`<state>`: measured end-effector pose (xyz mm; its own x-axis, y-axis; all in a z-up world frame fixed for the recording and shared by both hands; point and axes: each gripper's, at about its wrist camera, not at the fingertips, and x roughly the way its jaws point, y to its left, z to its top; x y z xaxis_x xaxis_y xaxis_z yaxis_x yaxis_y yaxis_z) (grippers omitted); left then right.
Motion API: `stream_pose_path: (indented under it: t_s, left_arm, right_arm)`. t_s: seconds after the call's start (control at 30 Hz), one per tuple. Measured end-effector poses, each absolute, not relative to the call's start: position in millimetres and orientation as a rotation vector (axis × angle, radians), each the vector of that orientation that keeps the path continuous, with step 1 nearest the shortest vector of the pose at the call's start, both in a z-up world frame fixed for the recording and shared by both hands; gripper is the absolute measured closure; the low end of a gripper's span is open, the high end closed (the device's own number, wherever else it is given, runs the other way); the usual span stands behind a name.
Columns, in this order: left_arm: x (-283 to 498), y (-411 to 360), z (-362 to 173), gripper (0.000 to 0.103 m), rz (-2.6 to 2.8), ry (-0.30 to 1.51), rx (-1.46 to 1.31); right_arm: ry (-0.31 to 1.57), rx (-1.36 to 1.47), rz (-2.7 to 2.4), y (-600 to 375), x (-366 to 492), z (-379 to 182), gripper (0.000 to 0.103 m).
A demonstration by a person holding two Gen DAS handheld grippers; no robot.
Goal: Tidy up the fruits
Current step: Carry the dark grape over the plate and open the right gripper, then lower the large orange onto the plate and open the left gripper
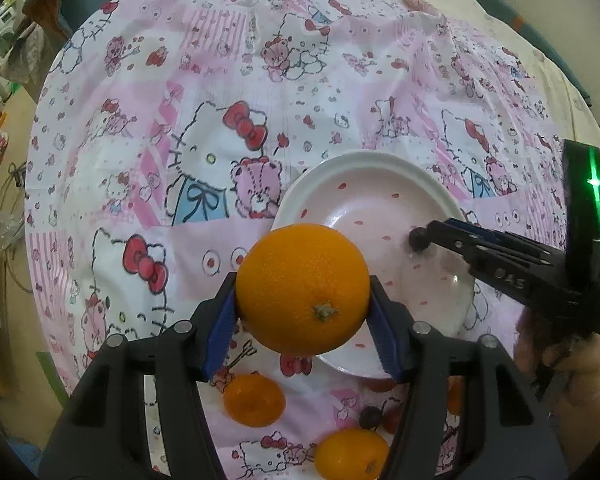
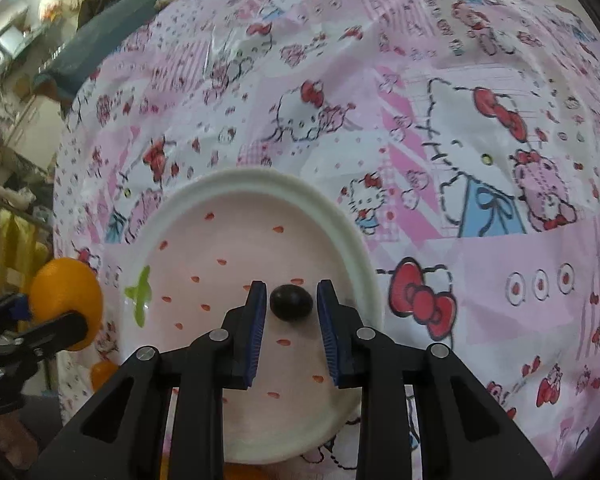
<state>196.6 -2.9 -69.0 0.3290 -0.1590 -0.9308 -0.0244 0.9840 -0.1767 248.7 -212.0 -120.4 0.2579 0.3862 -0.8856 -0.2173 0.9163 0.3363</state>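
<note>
My left gripper (image 1: 302, 284) is shut on a large orange (image 1: 304, 292), its blue pads pressing both sides, and holds it above the near-left rim of the white plate (image 1: 364, 158). In the right wrist view that orange (image 2: 66, 300) hangs at the far left. A dark grape (image 2: 291, 303) lies on the plate (image 2: 260, 178), which has red flecks. My right gripper (image 2: 291, 288) straddles the grape with a thin gap on each side, so it is open. From the left wrist view the right gripper (image 1: 432, 232) reaches in from the right, tips at the grape (image 1: 417, 240).
A pink cartoon-print cloth (image 1: 204, 128) covers the table. Near the front edge lie two small oranges (image 1: 254, 400) (image 1: 350, 458), another dark grape (image 1: 370, 416) and a reddish fruit (image 1: 392, 418). A person's hand (image 1: 560, 360) holds the right gripper. Room clutter sits beyond the left edge.
</note>
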Motion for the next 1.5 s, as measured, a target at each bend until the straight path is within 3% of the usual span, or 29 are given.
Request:
stream_pose_path:
  t_s: [0.13, 0.2, 0.27, 0.8, 1.33, 1.43, 1.5]
  left_arm:
    - [203.9, -12.9, -69.1, 0.047, -0.107, 1.204, -0.125]
    - [207.9, -15.5, -69.1, 0.047, -0.118, 1.195, -0.134]
    - [212.7, -15.8, -70.8, 0.046, -0.123, 1.194, -0.157]
    - [244.9, -43.2, -94.0, 0.046, -0.188, 1.218, -0.176]
    - [262.4, -55.2, -120.6, 0.044, -0.197, 1.279, -0.152]
    - [261.4, -58.2, -120.3, 0.04, -0.193, 1.282, -0.114]
    - [260.1, -59.2, -119.8, 0.024, -0.16, 1.28, -0.077]
  right_arm:
    - [1.218, 0.207, 0.396, -225.5, 245.5, -107.6, 0.073]
    - [1.212, 0.227, 0.401, -232.6, 242.6, -103.3, 0.063]
    - [1.194, 0.235, 0.389, -239.0, 238.3, -98.5, 0.032]
    - [1.204, 0.442, 0.254, -309.1, 206.0, -84.6, 0.032]
    - [1.185, 0.434, 0.251, -316.5, 211.2, -79.4, 0.032]
    - [1.186, 0.414, 0.265, -309.7, 210.6, -78.5, 0.031]
    - [1.185, 0.396, 0.272, -305.7, 209.9, -77.7, 0.031]
